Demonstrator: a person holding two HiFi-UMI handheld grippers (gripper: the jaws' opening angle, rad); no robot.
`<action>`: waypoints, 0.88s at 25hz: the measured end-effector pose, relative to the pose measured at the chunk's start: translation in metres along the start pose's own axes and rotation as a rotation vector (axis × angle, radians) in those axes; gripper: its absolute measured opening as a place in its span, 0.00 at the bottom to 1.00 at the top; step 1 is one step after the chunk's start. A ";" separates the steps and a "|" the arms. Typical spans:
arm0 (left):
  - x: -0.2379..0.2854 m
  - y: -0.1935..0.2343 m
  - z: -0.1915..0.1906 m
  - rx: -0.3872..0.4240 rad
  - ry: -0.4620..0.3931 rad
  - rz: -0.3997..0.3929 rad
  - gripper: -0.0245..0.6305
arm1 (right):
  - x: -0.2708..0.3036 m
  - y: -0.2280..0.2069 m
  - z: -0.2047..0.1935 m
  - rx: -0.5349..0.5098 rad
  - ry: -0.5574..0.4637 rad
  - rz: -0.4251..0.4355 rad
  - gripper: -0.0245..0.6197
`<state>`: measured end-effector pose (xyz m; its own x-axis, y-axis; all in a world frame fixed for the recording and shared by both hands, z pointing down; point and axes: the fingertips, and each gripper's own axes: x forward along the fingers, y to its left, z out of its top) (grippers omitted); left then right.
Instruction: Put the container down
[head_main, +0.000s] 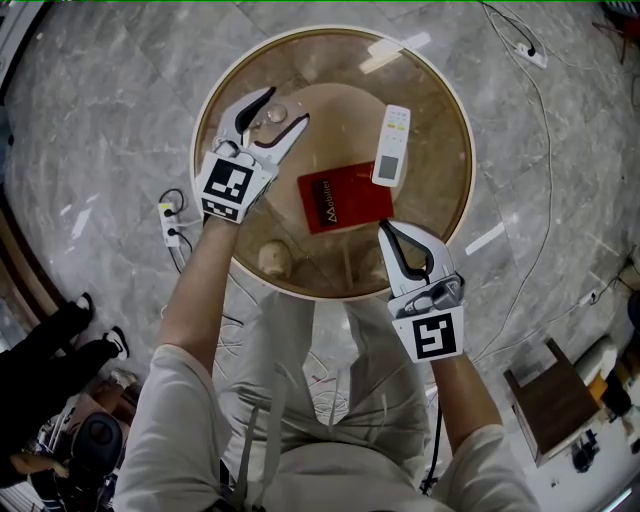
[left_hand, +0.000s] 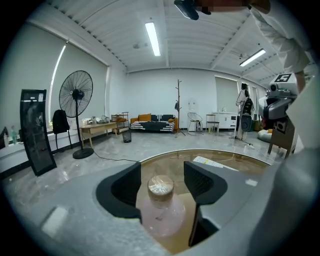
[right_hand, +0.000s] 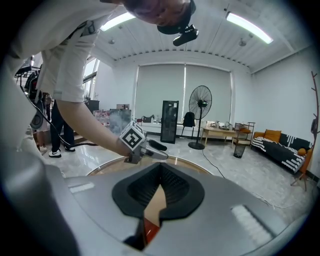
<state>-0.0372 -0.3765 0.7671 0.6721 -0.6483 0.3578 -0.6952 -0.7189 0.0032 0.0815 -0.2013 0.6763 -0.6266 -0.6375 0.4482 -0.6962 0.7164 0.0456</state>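
A small clear container (head_main: 270, 117) with a round film-covered cap stands upright on the round glass table (head_main: 455, 120), at its far left. My left gripper (head_main: 286, 106) is open around it. In the left gripper view the container (left_hand: 161, 205) sits between the two dark pads with a gap on each side, neither pad pressing on it. My right gripper (head_main: 383, 228) is shut and holds nothing, hovering at the table's near right edge. In the right gripper view its jaws (right_hand: 160, 166) meet at the tips, and the left gripper (right_hand: 150, 148) shows beyond them.
A red booklet (head_main: 343, 199) lies at the table's middle and a white remote (head_main: 391, 145) beyond it to the right. A power strip (head_main: 170, 224) lies on the marble floor to the left. A wooden stool (head_main: 550, 400) stands at lower right. Another person's feet (head_main: 60, 330) are at left.
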 end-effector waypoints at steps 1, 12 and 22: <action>-0.001 -0.001 0.000 0.005 0.004 -0.005 0.46 | 0.000 0.000 0.001 0.001 -0.002 -0.003 0.05; -0.038 -0.006 0.033 0.038 0.024 0.007 0.42 | -0.018 0.005 0.041 0.003 -0.051 -0.030 0.05; -0.136 -0.035 0.096 0.026 0.038 0.031 0.22 | -0.067 0.026 0.105 -0.017 -0.089 -0.035 0.05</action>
<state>-0.0795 -0.2877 0.6286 0.6395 -0.6608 0.3929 -0.7086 -0.7049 -0.0322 0.0689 -0.1699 0.5542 -0.6315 -0.6842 0.3648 -0.7124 0.6977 0.0752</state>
